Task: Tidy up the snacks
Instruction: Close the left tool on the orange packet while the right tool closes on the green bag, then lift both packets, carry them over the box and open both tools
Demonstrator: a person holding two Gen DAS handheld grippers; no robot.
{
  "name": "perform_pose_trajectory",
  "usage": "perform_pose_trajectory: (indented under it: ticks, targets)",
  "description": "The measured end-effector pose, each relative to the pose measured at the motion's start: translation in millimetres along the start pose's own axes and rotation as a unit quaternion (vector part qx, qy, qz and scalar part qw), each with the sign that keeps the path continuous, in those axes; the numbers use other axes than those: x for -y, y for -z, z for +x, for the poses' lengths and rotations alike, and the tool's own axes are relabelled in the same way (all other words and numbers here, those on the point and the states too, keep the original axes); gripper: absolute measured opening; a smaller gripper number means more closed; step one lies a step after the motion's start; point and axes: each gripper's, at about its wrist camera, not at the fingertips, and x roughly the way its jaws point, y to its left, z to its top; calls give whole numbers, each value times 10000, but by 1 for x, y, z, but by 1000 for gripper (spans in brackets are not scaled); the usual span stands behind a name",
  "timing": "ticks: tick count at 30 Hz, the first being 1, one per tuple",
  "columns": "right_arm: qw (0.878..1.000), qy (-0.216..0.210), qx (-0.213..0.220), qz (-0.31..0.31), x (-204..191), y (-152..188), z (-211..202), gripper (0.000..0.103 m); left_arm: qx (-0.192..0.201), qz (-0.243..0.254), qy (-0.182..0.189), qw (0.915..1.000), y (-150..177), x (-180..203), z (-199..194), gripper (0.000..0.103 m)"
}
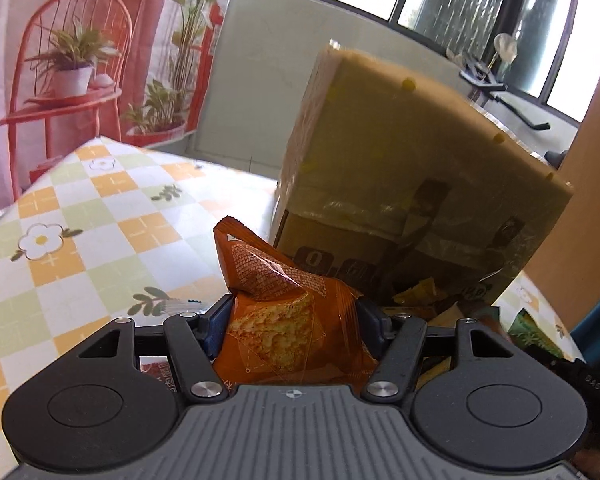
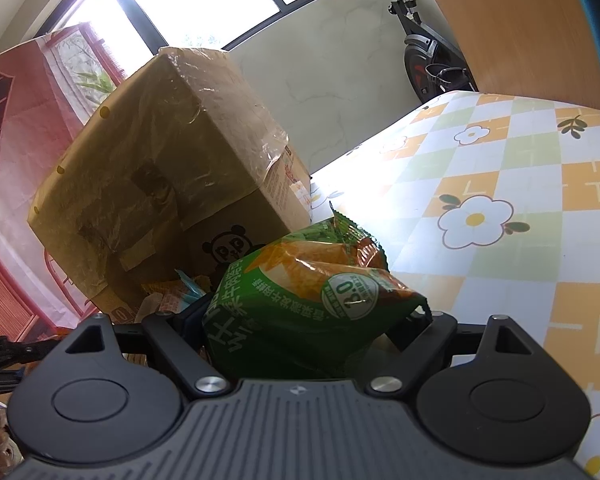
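My left gripper (image 1: 296, 316) is shut on an orange snack packet (image 1: 284, 312) and holds it above the checked tablecloth, just in front of a taped cardboard box (image 1: 412, 168). My right gripper (image 2: 308, 320) is shut on a green snack packet (image 2: 300, 304), held near the same cardboard box (image 2: 160, 160). Several more snack packets (image 1: 420, 300) lie at the foot of the box, between the two grippers; they also show in the right wrist view (image 2: 168, 296).
The table (image 2: 520, 200) has a checked cloth with flowers, orange, green and white. A printed backdrop with a red chair and plants (image 1: 80, 60) hangs behind. An exercise bike (image 2: 428, 60) stands by the windows. A wooden panel (image 2: 500, 20) rises at the right.
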Motion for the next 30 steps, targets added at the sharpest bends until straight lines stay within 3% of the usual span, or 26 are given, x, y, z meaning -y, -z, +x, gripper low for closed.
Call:
perform_pose_trajectory:
  ticks: [16,24,30]
  targets:
    - [9988,-8,269,410,11,1,-11,86,-44,-59,-39,10000,9,-1,-16,67]
    - [9984,302,290,371,6,-12,-19,86,428,21,165,9989,-18,2,-36,67]
    - [9973,380,605,141,-4,-28,-33,85,579,43,347,9977,-21,9,-40,67]
